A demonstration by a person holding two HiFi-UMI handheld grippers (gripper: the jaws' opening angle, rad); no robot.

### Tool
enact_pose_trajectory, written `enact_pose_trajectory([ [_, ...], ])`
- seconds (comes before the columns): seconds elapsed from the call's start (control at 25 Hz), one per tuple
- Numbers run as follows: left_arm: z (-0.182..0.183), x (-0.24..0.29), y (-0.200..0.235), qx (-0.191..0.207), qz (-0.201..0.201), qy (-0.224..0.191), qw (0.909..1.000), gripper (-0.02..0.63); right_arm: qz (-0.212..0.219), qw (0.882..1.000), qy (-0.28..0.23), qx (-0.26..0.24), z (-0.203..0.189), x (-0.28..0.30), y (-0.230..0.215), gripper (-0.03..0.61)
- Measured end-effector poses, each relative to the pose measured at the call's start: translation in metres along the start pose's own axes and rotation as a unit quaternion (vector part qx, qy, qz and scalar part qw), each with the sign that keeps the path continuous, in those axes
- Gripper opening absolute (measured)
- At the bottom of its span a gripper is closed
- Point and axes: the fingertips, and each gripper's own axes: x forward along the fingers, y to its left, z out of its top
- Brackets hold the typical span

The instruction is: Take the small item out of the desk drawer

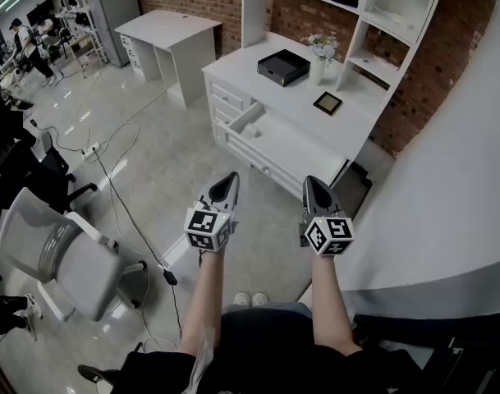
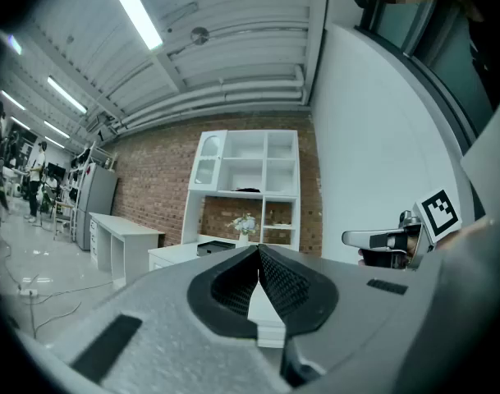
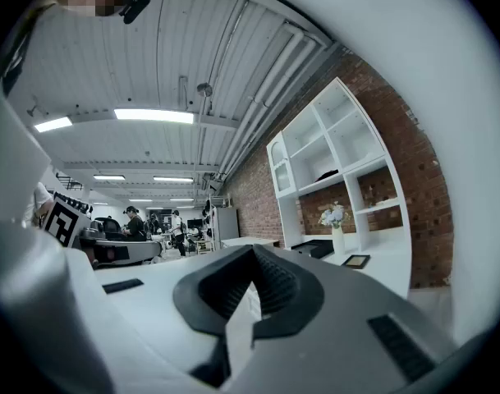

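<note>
A white desk [image 1: 303,142] stands ahead against the brick wall, one upper drawer [image 1: 248,119] pulled open on its left side. I cannot see any small item inside it from here. My left gripper [image 1: 231,176] and right gripper [image 1: 314,180] hang side by side in the air over the floor, well short of the desk, both pointing towards it. The left gripper [image 2: 258,249] is shut with nothing between its pads. The right gripper [image 3: 251,249] is shut and empty too. Beyond the left jaws the desk [image 2: 180,255] shows far off.
On the desk top lie a black tray [image 1: 283,66], a vase of flowers [image 1: 319,57] and a small picture frame [image 1: 327,103]. A grey office chair [image 1: 61,257] stands at my left, cables [image 1: 126,203] trail over the floor, and a curved white wall [image 1: 447,195] is close on my right.
</note>
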Motion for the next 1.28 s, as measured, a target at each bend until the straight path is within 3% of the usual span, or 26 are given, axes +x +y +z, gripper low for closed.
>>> enact_pose_trajectory([
  [0.8,-0.026,0.004,-0.008,-0.021,-0.021,0.026,0.9992,0.009,-0.009,1.0,0.021,0.018,-0.017,-0.005,-0.004,-0.002],
  [1.2,-0.017,0.005,-0.001,-0.031,-0.043,0.003,0.9986,0.011,-0.012,1.0,0.017,0.016,-0.012,0.003,-0.001,-0.002],
  [1.28,-0.011,0.006,0.003,-0.032,-0.047,-0.004,0.9984,0.041,-0.014,1.0,0.011,0.014,-0.007,0.006,0.001,-0.002],
])
